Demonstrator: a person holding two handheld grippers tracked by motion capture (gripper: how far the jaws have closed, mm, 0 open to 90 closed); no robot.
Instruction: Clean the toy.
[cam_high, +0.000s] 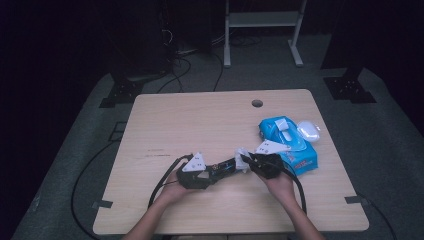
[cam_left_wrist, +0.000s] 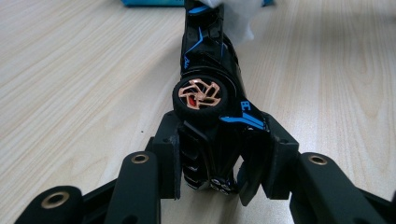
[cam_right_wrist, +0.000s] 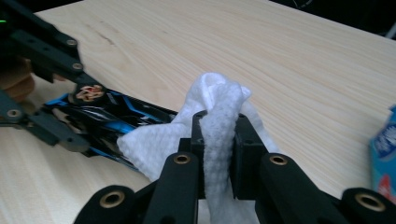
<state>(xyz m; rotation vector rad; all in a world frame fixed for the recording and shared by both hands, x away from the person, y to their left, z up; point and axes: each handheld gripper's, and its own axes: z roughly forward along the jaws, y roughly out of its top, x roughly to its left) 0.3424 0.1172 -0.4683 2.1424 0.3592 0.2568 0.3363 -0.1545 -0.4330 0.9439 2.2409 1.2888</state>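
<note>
Your left gripper (cam_high: 212, 172) is clamped on the rear end of the toy car (cam_left_wrist: 208, 70), a black model with blue stripes. In the left gripper view the two pads press on the car's sides, and a wheel (cam_left_wrist: 200, 96) with a copper-coloured rim points up at the camera. Beside this wheel there is a small blue mark on the body, but I cannot read it.

Your right gripper (cam_right_wrist: 218, 140) is closed on a white wipe (cam_right_wrist: 212, 122). Its jaws pinch a fold of the cloth between them, and the loose part of the wipe lies against the far end of the toy car.

In the high view the toy car sits between your two hands, near the front edge of the table (cam_high: 180, 120), a little to the right of the middle. Just to the right of the toy car lies a blue wipes pack (cam_high: 292, 145) with white print, which is too small to read. A white case (cam_high: 308, 130) touches the far right side of the pack, near the table's right edge.

To the left of the toy car and behind it, the wood is open as far as the round hole (cam_high: 257, 103) near the far edge.
</note>
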